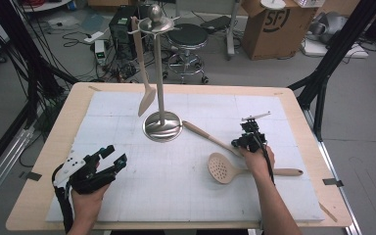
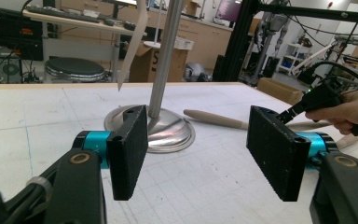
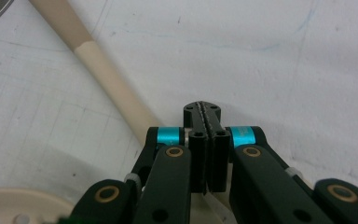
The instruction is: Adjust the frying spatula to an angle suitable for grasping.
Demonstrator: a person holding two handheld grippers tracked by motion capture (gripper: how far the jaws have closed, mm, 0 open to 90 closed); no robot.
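Near the right edge, your right gripper (image 1: 241, 143) hovers over the wooden utensil (image 1: 210, 138), jaws pressed together; your left gripper (image 1: 113, 157) waits spread, empty.

A spatula (image 1: 145, 73) hangs on the stand (image 1: 162, 126); right of it lie a spoon (image 1: 208, 136) and, nearer, a slotted spoon (image 1: 224, 168).

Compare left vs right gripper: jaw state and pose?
The left gripper has jaws wide open; the right gripper has jaws shut, pads together, nothing between them. Left lies low, pointing toward the metal stand; right points down beside a wooden utensil handle. Both are hand-held.
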